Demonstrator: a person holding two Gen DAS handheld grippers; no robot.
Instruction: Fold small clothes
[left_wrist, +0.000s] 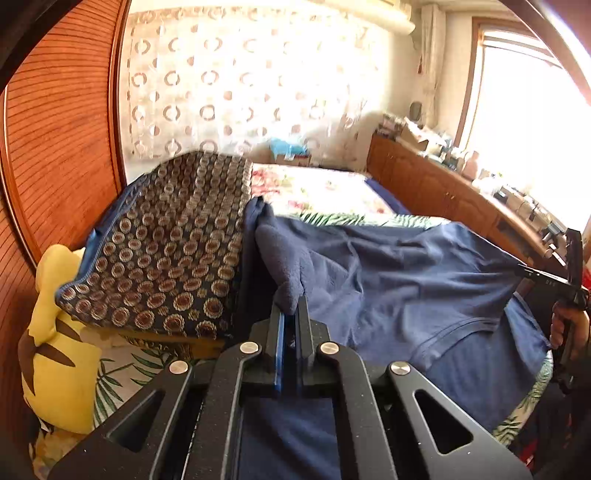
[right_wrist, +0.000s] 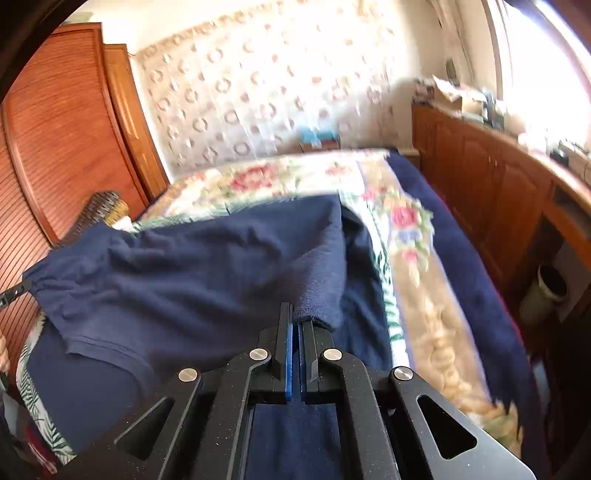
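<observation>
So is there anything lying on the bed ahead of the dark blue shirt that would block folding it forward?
Nothing visible does. Both the left gripper and right gripper pinch the dark blue shirt; the floral bedspread beyond is bare, and the patterned cushion sits off to the left.

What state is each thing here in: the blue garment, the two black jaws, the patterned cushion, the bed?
Navy garment: lifted off the bed, stretched between both grippers.
Left gripper: shut on the garment's edge.
Right gripper: shut on the garment's other edge.
Patterned cushion: resting on the bed, untouched.
Bed: covered by a floral spread.
</observation>
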